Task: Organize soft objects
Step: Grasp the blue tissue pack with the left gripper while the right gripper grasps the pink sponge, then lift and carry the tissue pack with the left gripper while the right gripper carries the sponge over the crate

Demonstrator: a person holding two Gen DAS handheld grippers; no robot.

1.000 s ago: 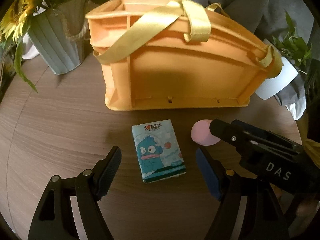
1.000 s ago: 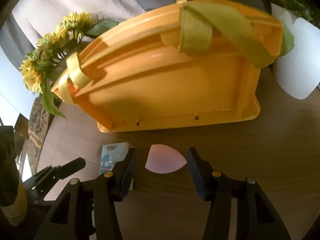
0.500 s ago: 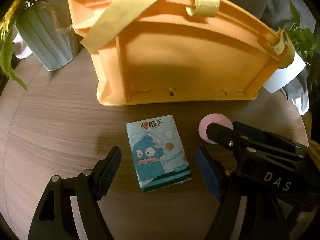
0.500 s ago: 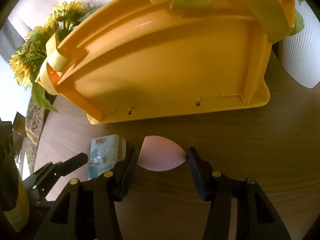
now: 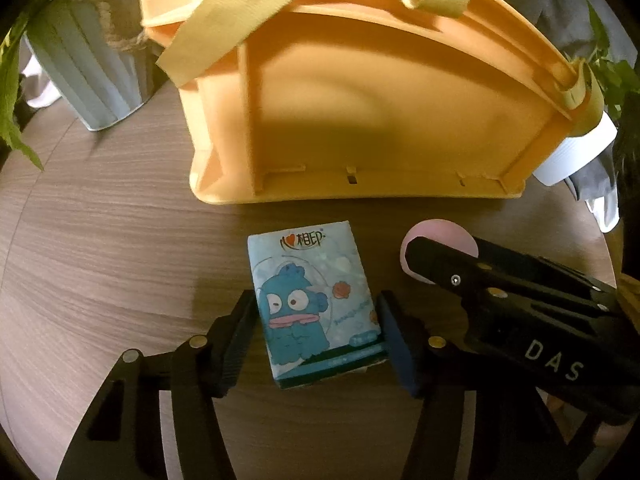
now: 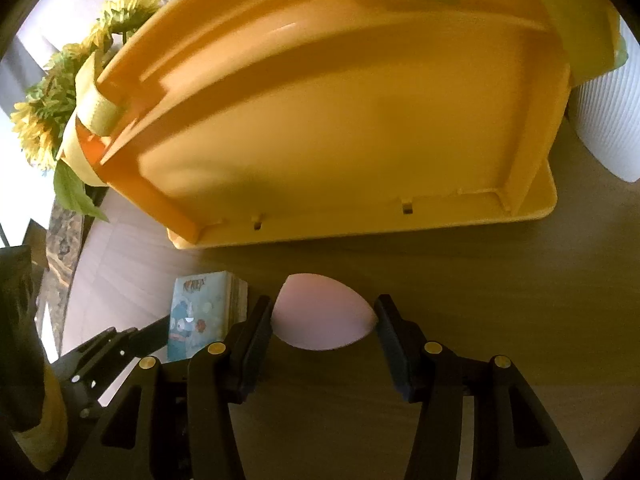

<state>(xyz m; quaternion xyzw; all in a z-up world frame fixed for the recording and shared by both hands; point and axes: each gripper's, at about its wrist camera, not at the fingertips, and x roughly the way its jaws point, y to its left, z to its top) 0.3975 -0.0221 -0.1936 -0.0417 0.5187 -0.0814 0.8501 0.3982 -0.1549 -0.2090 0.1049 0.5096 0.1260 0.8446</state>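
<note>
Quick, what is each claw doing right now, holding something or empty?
Left gripper: jaws just closing, pads against both sides of the tissue pack.
Right gripper: pads touch the pink sponge; a firm grip cannot be told.

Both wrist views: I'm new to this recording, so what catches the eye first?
A big orange plastic basket with yellow fabric straps fills the back of the round wooden table. In front, the left gripper, its jaws just closing, brackets a blue cartoon tissue packet, and the right gripper straddles a pink rounded sponge.
</note>
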